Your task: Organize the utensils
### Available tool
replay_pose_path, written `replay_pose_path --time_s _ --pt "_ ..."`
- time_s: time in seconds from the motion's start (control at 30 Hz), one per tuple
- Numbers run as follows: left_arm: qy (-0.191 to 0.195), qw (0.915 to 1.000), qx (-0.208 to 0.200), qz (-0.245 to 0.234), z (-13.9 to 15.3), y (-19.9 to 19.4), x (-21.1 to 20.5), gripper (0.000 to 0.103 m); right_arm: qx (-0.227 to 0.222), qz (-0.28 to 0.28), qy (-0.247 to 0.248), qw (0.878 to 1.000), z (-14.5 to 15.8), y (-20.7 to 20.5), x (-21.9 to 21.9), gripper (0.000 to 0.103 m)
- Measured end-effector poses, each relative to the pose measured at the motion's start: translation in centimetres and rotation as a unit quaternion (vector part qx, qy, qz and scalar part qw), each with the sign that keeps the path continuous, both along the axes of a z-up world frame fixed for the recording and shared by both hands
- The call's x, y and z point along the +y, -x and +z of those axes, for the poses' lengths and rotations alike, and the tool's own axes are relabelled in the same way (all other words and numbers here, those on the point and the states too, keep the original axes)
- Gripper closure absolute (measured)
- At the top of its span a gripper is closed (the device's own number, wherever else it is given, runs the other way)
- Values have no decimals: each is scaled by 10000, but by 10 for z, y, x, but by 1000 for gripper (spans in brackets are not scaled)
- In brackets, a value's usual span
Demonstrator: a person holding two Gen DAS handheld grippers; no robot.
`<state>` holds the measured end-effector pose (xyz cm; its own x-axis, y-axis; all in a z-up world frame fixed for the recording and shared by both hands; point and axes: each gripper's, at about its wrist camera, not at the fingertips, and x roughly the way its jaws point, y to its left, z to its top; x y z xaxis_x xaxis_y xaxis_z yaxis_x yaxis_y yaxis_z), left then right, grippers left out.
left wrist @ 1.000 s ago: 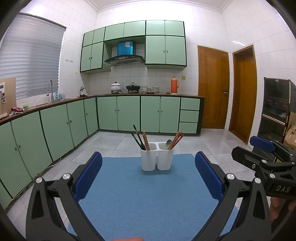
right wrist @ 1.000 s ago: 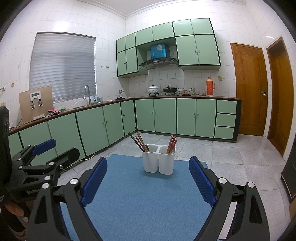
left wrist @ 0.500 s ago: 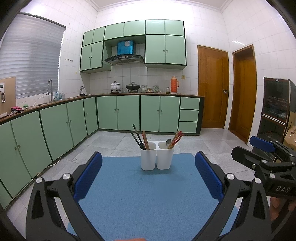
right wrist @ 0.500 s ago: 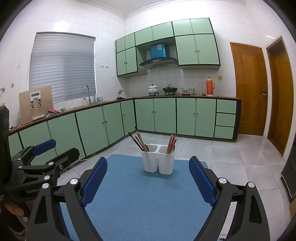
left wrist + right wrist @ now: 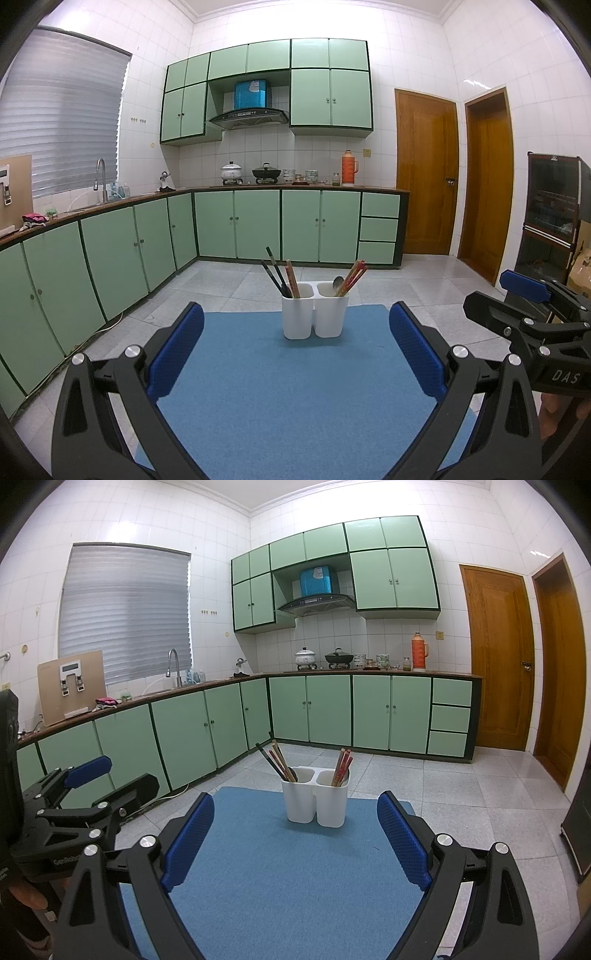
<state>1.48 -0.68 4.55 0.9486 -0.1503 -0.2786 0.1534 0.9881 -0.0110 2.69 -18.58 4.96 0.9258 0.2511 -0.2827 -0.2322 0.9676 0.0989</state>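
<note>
A white two-cup utensil holder (image 5: 314, 314) stands at the far end of a blue mat (image 5: 288, 387); it also shows in the right wrist view (image 5: 314, 800). Its left cup holds black and red-brown chopsticks (image 5: 281, 276). Its right cup holds red chopsticks (image 5: 352, 277) and a metal spoon (image 5: 337, 283). My left gripper (image 5: 295, 354) is open and empty, well short of the holder. My right gripper (image 5: 297, 843) is open and empty, also short of it. Each gripper shows at the other view's edge, the right gripper (image 5: 532, 314) and the left gripper (image 5: 85, 797).
The mat (image 5: 291, 871) lies on a table over a tiled kitchen floor. Green cabinets (image 5: 236, 225) run along the left and back walls. Two wooden doors (image 5: 426, 177) stand at the right. A dark cabinet (image 5: 550, 218) is at the far right.
</note>
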Motion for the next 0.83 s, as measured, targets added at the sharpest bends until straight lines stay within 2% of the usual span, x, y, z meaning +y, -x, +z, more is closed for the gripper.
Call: replay_pose_path --time_s 0.57,0.83 --pt "4 10000 6 8 -1 -1 1 6 11 -5 5 10000 0 0 1 15" --pt "24 10000 22 34 -5 -3 4 6 18 -20 3 10000 -10 1 5 15"
